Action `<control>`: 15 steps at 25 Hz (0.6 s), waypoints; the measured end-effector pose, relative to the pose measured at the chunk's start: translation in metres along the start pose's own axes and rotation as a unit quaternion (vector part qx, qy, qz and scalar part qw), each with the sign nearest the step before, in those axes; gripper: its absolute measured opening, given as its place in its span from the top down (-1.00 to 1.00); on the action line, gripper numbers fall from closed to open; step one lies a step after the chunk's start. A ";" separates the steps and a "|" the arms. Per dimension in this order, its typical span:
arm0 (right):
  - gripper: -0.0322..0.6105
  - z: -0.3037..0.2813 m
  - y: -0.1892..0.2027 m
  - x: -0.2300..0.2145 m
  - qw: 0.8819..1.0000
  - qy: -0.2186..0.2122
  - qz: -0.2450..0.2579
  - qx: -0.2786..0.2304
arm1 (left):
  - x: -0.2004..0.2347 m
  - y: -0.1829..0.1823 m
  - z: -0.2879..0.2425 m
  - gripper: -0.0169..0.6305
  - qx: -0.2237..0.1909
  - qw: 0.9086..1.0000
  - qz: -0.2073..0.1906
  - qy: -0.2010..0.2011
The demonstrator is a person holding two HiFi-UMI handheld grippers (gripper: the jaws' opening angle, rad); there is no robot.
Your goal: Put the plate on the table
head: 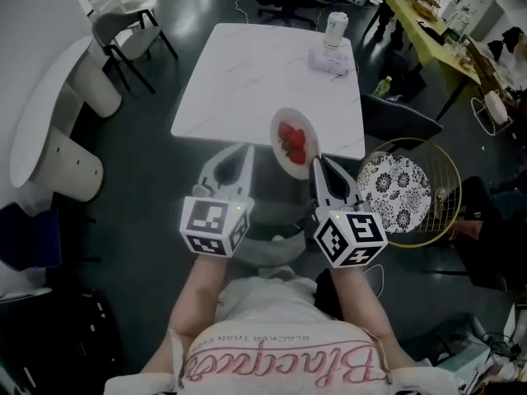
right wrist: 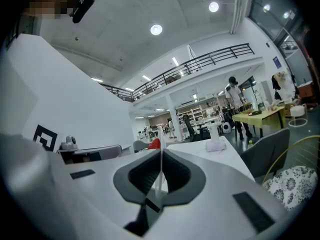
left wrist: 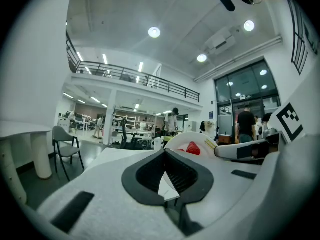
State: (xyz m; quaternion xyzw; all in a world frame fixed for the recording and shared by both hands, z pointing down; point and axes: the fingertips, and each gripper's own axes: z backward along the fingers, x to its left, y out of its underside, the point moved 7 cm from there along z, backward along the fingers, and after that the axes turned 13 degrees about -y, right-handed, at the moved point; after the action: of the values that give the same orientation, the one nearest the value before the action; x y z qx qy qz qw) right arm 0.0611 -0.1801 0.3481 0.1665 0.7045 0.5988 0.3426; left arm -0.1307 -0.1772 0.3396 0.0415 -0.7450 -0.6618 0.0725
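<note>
A white plate (head: 295,142) with red strawberries on it hangs tilted over the near edge of the white marble table (head: 247,72). My right gripper (head: 315,164) is shut on the plate's near rim. In the right gripper view the plate (right wrist: 160,154) is a thin white edge pinched between the jaws of my right gripper (right wrist: 160,159), with a strawberry (right wrist: 155,144) behind it. My left gripper (head: 245,153) hovers just left of the plate, shut and holding nothing. From the left gripper (left wrist: 165,166), the plate (left wrist: 192,143) lies ahead to the right.
A white appliance (head: 332,44) stands at the table's far right corner. A gold wire chair with a patterned cushion (head: 395,189) is beside my right gripper. A grey chair (head: 123,27) and a round white table (head: 49,113) are at the left, and a yellow-green table (head: 428,23) is at the far right.
</note>
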 end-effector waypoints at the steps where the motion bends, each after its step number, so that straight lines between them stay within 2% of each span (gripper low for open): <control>1: 0.88 -0.007 -0.001 -0.009 1.000 0.000 -0.003 0.002 | 0.000 0.000 -0.009 0.94 0.002 1.000 -0.001 -0.001; 11: 0.88 -0.078 -0.001 -0.085 0.999 -0.013 -0.032 0.034 | -0.005 0.008 -0.099 0.94 0.024 1.000 -0.001 -0.008; 15: 0.88 -0.105 0.011 -0.112 0.997 -0.012 -0.048 0.050 | -0.005 0.019 -0.132 0.94 0.030 1.000 -0.006 -0.006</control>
State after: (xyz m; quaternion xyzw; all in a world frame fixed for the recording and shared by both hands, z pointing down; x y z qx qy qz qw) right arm 0.0669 -0.3266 0.3950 0.1567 0.7367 0.5433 0.3707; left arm -0.1039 -0.3036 0.3734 0.0440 -0.7644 -0.6402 0.0623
